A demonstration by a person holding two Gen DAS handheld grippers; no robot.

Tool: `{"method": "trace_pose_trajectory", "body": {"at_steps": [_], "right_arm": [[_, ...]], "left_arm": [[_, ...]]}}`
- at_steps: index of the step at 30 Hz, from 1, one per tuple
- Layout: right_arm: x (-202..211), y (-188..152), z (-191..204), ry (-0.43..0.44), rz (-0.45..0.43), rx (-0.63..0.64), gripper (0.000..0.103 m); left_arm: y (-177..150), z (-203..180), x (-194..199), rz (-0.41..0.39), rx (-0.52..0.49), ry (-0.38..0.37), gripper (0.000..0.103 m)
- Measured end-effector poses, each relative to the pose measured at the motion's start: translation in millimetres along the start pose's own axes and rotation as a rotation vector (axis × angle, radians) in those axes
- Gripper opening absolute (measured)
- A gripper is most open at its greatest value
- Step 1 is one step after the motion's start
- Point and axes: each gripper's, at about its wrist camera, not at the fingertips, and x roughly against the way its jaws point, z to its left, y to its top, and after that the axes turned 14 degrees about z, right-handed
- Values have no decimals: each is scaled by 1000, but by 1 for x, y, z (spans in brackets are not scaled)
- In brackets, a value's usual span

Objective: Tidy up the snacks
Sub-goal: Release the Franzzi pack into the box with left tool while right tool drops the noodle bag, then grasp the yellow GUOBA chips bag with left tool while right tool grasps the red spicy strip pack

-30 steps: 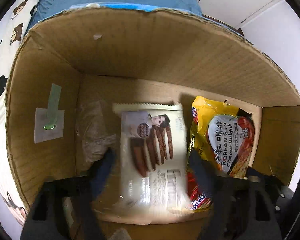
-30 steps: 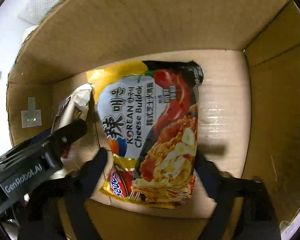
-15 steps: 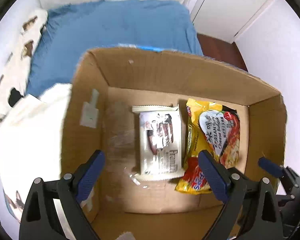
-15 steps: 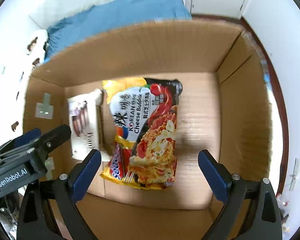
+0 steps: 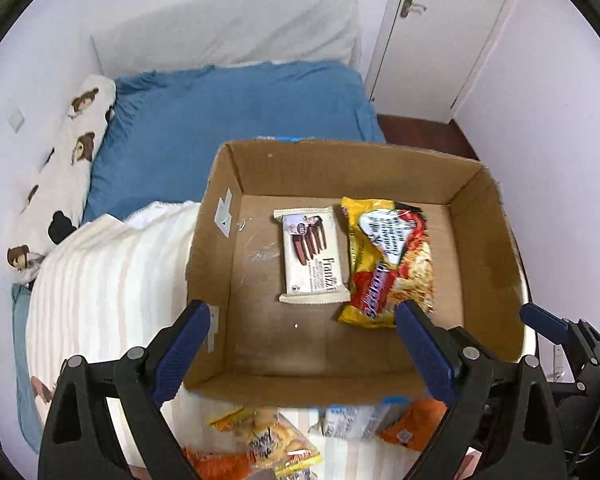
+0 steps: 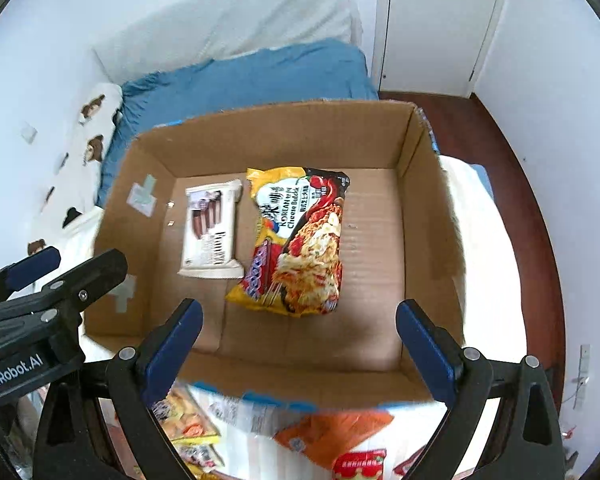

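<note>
An open cardboard box holds a white Franzzi wafer pack and, to its right, a yellow Korean Cheese Buldak noodle pack. My left gripper is open and empty, above the box's near edge. My right gripper is open and empty, also above the near edge. The left gripper also shows at the left of the right wrist view. Loose snack packs lie in front of the box: orange and yellow ones.
The box stands on a white striped blanket on a bed with a blue sheet. A bear-print pillow lies at the left. A white door and dark wood floor are at the right.
Both grippers have pulled up and back out of the box, leaving the wafer pack and the noodle pack lying on its bottom. The whole box and bed now show.
</note>
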Motion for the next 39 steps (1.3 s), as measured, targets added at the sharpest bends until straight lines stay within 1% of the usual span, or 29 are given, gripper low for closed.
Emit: {"method": "trace_pose_trajectory", "body": {"at_steps": [3, 8, 11, 15, 17, 19, 21, 23, 26, 28, 30, 32, 34, 35, 36, 37, 38, 39], "right_arm": [[19, -19, 2, 13, -40, -5, 99], [45, -51, 0, 60, -55, -14, 99], [53, -75, -5, 87, -42, -25, 99], [40, -112, -18, 124, 15, -58, 99], [27, -129, -26, 131, 51, -78, 99], [11, -148, -38, 132, 89, -108, 99], [-4, -162, -48, 121, 117, -127, 99], [-22, -177, -59, 103, 156, -150, 99], [-48, -193, -74, 99, 214, -192, 99], [-64, -200, -81, 93, 241, -211, 99], [-82, -207, -87, 76, 265, -224, 99], [-98, -211, -89, 52, 285, -226, 99], [-110, -213, -90, 28, 301, -222, 99], [-117, -215, -91, 10, 305, -223, 95], [-121, -217, -92, 0, 307, -222, 91], [-124, -218, -92, -17, 307, -220, 78], [-126, -220, -92, -40, 295, -213, 71], [-126, -222, -92, -49, 281, -206, 68]], "left_arm": [[-17, -3, 20, -35, 1, -5, 95], [-47, 2, 48, -77, 25, -35, 95], [-70, 10, 62, -95, 48, -59, 95], [-107, 24, 60, -74, 80, -55, 95], [-126, 34, 50, -45, 105, -40, 95], [-146, 43, 34, 4, 126, -19, 95], [-167, 52, 13, 63, 147, -9, 95], [-187, 61, -11, 139, 189, 14, 95], [-215, 68, -52, 266, 250, -59, 95], [-226, 65, -74, 328, 265, -98, 95], [-233, 60, -95, 377, 282, -134, 95], [-235, 53, -113, 409, 304, -181, 95], [-234, 49, -128, 434, 323, -200, 95], [-234, 47, -136, 439, 334, -209, 93], [-234, 45, -142, 445, 340, -197, 84], [-233, 43, -149, 451, 346, -197, 70], [-233, 42, -153, 454, 352, -197, 62], [-234, 40, -159, 460, 356, -177, 54]]}}
